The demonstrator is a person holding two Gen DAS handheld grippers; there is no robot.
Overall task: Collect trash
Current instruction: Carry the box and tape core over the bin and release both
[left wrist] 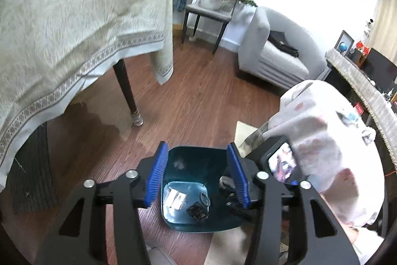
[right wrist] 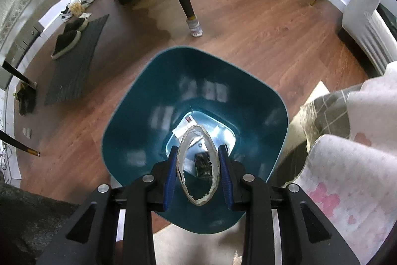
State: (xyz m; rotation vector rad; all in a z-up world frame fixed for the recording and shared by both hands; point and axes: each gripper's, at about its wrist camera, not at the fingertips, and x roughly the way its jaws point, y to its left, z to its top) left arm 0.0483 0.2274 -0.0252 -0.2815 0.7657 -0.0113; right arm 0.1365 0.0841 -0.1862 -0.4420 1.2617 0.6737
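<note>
Right hand-held gripper clamped on cardboard ring, poised over teal bin on floor; left hand-held gripper apart, empty; drop step; next probably release.

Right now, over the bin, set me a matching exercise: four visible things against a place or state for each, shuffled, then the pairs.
Things:
1. squashed grey cardboard ring
2. teal plastic trash bin
3. left gripper
4. black slippers

Places or states:
A. on the dark floor mat
B. pinched between the right gripper's blue fingers
C. empty, above the bin
D. on the wooden floor, scraps at its bottom

Pairs: 1-B, 2-D, 3-C, 4-A
</note>
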